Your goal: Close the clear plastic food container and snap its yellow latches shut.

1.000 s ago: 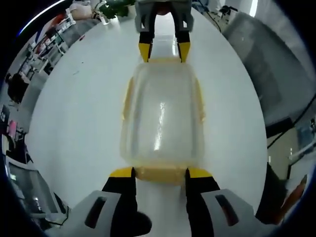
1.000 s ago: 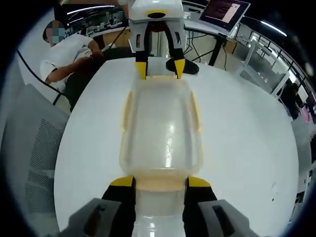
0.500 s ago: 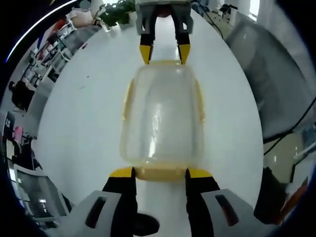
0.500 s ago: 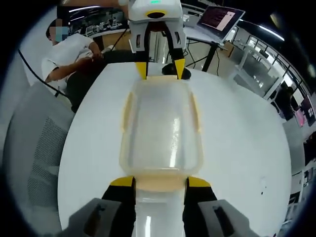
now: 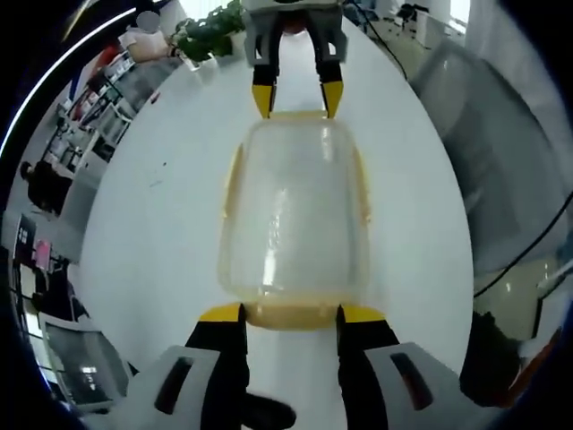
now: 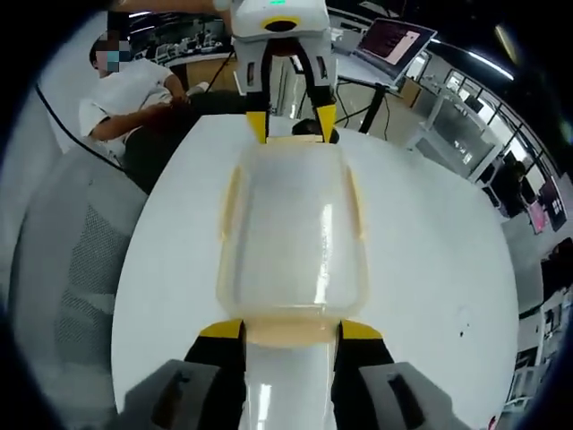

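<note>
Jaws of both tools stand apart, each pair framing one short end of the clear container [image 5: 294, 215]: in the left gripper view the left gripper [image 5: 289, 313] has its yellow-tipped jaws set either side of the near yellow latch [image 5: 291, 315], and the right gripper [image 5: 296, 98] comes down from the far end with its tips at the opposite latch; the right gripper view shows the same arrangement mirrored, with the right gripper's own jaws bracketing its near latch [image 6: 291, 331] and the left gripper at the far end. Neither pair seems to be clamped on anything; whether the tips touch the latch tabs or only stand just beside them I cannot tell. The container lies flat on the white desk [image 5: 152, 242], lengthwise between the two sets of jaws, its lid apparently seated, with yellow side latches [image 5: 232, 184] running along both long edges. My reading is that the lid is already down and the latching is the step in hand, starting with the two end tabs. To do it well, both tools should press together and evenly, so the box is pinned between them and does not skate across the smooth desk; each tab should be pushed down and inward along the wall until it snaps over the rim. Keep the jaws centred on the tab, since an off-centre push may twist the box or lift the opposite corner of the lid.
</note>
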Demonstrator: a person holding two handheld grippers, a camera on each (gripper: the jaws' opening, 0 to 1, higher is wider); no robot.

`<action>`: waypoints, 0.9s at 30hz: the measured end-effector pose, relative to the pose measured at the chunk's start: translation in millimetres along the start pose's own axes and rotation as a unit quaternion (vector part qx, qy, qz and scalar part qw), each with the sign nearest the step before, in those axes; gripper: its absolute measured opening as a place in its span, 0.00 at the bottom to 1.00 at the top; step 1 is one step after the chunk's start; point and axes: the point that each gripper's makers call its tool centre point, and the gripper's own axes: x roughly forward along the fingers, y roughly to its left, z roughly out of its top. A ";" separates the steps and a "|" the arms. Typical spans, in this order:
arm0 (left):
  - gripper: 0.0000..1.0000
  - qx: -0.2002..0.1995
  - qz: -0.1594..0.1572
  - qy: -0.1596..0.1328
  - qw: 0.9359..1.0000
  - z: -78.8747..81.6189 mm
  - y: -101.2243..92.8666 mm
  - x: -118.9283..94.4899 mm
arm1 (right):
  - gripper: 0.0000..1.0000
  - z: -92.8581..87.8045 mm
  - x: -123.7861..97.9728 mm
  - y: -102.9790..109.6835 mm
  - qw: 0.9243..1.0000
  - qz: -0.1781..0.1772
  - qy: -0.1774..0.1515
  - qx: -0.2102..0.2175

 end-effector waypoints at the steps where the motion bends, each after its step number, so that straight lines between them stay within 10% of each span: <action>1: 0.37 0.000 0.000 -0.001 1.000 4.3 0.4 0.1 | 0.35 -1.8 -2.1 -0.2 1.000 0.001 0.000 0.002; 27: 0.36 0.005 -0.021 -0.012 1.000 93.7 5.9 31.7 | 0.35 -83.3 -50.8 -4.8 1.000 0.009 0.019 0.016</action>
